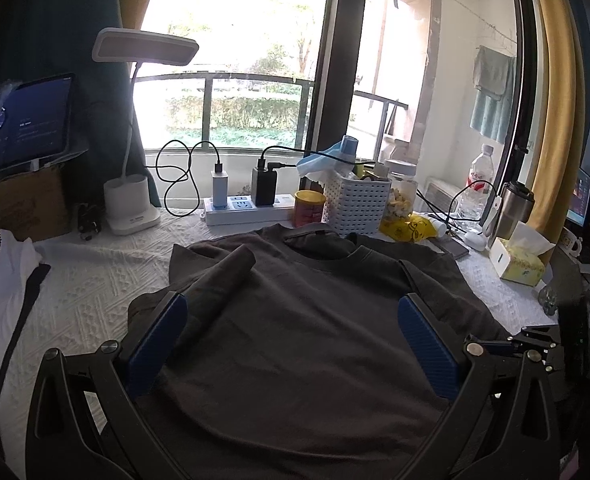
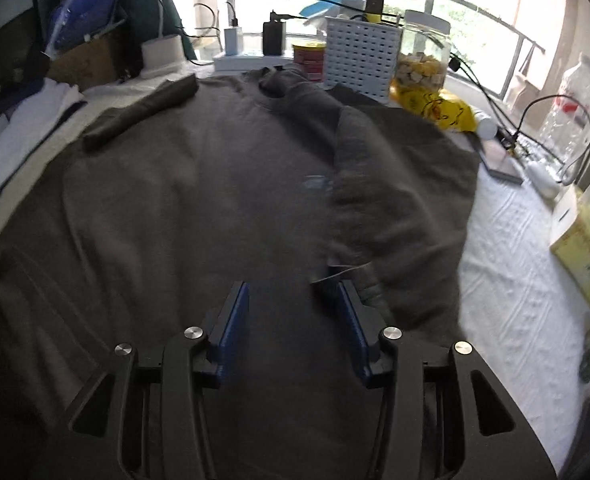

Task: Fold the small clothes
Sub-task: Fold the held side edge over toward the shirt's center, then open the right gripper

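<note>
shirt: dark tee (image 2: 215, 200) flat on your tabletop (image 2: 515, 280), collar far | done: both sleeves folded in | left: body folds | left tongs (image 1: 293, 332) spread wide, empty | right tongs (image 2: 293, 312) spread, holding nothing

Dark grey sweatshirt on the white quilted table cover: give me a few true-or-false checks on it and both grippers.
1. The dark grey sweatshirt lies spread with its collar toward the window. True.
2. The right gripper is clamped on a sleeve. False: its jaws stand apart, nothing pinched.
3. The left gripper is wide open above the sweatshirt. True.
4. Both sleeves hang off the white quilted table cover. False: both are folded in over the body.
5. A white perforated plastic basket stands behind the collar. True.
</note>
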`<control>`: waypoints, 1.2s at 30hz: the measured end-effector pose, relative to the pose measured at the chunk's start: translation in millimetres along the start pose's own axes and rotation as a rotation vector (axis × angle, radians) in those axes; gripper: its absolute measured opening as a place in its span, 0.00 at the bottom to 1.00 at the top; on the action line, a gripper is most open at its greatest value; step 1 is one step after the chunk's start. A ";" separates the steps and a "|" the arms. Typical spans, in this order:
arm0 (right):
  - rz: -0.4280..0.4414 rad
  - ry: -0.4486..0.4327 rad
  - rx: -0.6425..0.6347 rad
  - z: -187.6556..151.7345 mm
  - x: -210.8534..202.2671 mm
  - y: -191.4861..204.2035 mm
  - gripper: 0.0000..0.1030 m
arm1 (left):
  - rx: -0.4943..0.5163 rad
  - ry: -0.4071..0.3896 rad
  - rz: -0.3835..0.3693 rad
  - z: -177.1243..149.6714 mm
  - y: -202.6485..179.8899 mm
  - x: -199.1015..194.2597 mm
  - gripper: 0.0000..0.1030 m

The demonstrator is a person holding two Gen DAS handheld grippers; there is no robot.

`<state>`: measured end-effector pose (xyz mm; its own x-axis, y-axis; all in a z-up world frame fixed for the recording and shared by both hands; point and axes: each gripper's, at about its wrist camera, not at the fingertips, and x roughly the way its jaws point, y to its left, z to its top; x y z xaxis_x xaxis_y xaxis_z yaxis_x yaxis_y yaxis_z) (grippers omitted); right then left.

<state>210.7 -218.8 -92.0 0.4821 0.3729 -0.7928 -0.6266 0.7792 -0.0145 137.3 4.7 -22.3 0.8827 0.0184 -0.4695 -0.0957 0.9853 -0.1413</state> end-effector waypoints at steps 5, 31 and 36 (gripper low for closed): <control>-0.002 -0.034 0.021 3.2 -17.4 -4.3 0.47 | 0.003 0.003 -0.006 0.3 0.1 0.9 1.00; 0.000 -0.057 0.175 14.6 -25.2 -75.6 0.54 | 0.045 0.042 -0.018 6.1 -17.9 22.9 1.00; -0.032 -0.065 0.187 26.6 -16.3 -97.4 0.54 | 0.036 0.047 0.006 8.4 -14.0 29.3 1.00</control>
<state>280.1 -287.4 -61.4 0.5422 0.3736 -0.7526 -0.4883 0.8690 0.0796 168.3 -7.1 -26.8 0.8593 0.0172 -0.5111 -0.0837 0.9907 -0.1075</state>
